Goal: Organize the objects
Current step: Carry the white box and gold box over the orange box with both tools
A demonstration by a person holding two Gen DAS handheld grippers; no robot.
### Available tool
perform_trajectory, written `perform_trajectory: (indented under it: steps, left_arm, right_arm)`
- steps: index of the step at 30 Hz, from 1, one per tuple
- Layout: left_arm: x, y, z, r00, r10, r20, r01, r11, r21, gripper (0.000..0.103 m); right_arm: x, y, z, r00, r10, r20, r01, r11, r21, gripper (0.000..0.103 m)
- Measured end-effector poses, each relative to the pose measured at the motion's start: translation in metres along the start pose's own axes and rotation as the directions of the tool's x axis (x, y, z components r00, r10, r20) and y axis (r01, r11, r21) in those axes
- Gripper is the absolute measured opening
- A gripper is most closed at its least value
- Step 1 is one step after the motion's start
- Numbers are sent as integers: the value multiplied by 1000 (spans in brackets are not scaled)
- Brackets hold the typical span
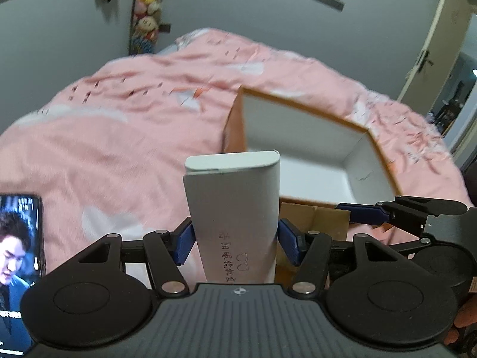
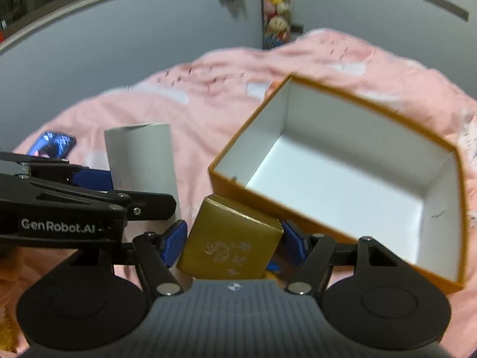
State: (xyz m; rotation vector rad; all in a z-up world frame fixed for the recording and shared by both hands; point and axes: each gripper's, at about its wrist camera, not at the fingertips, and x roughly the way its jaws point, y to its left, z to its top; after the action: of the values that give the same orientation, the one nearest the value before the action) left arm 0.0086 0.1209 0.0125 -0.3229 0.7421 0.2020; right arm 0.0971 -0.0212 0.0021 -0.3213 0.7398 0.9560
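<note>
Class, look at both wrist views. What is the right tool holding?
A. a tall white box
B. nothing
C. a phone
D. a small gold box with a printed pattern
D: in the right wrist view the blue pads of the right tool press on both sides of the small gold box; the tall white box sits in the left tool.

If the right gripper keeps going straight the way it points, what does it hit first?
Most likely the orange box: its near wall sits just beyond the gold box held in the right gripper. The gold box would probably touch first, though depth is unclear.
</note>
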Motion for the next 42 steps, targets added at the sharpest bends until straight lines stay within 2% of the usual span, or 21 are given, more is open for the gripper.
perform_trajectory:
  steps: [6,12,17,22,26,32,37,42]
  left_arm:
    - [-16,-26,27,997,-51,56,47,997,64,68]
    - [-21,-53,65,988,-98,116,80,985,153,68]
    - [-1,-62,101,984,-145,106,125,976,176,68]
    - [51,-68,121,990,-142,1,139,975,175,68]
    - [96,-73,119,988,-119,-102,136,972,190,68]
    - [148,-68,106,969,-55,-243,104,975,196,68]
    - [174,-73,107,959,22,-281,57,961,269,69]
    - [204,-74,118,947,47,-316,44,960,275,69]
  right_arm:
    - [-40,-26,8,997,25,75,-31,997,71,70]
    - [-68,-52,29,982,-11,189,-10,994,109,70]
    - [-68,-87,45,973,-79,216,44,985,165,70]
    - [-36,-126,51,980,-126,154,89,970,226,70]
    - [-3,-149,51,989,-117,91,89,960,266,70]
    - [28,-162,36,997,-71,16,64,959,276,70]
    - [51,-170,32,999,-29,-32,37,958,283,70]
    - [68,-178,35,996,-2,-85,25,959,281,70]
